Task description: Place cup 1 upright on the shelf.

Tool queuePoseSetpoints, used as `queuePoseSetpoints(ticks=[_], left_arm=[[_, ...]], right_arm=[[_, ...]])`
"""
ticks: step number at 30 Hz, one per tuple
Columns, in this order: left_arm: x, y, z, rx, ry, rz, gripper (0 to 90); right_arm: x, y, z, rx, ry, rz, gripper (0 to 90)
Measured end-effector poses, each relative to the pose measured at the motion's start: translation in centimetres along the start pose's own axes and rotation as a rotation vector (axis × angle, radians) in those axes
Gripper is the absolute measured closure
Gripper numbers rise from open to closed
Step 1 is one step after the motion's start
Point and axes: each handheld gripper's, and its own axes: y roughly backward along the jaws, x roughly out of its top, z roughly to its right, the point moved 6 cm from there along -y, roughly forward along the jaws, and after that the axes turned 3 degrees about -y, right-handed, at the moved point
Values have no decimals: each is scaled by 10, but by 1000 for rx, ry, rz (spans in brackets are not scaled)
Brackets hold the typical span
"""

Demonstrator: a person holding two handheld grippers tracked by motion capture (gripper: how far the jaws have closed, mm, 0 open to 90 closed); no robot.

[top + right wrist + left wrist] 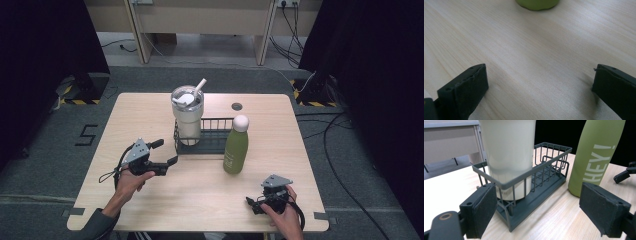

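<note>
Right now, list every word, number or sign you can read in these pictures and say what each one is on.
"HEY!" in pale letters running up the side of the green bottle.
"5" marked in black on the grey floor left of the table.
Small dark print low on the white tumbler, behind the wire basket bars: too blurred to read.

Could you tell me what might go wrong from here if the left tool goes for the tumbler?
The tall tumbler stands at one end of the wire basket, so a side push from the open left tool could tip both. The green bottle stands right beside the basket and could be knocked over.
</note>
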Motion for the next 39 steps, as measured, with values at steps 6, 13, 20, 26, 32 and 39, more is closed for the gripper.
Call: queuePoseSetpoints(ticks=[6,13,20,26,32,39], left_arm=[[-6,6,3,-1,5,-4,146],[-14,11,9,-12,8,-16,146],[-22,18,15,-20,9,-26,146],[-26,24,20,-23,8,-30,146],[-35,27,28,-28,-11,-58,146],[-46,32,36,-35,-23,-93,146]], right_arm=[[0,0,0,0,0,0,5],[0,0,0,0,0,0,5],[0,0,0,0,0,0,4],[0,0,0,0,0,0,5],[0,0,0,-1,3,0,5],[0,0,0,-1,4,0,7]])
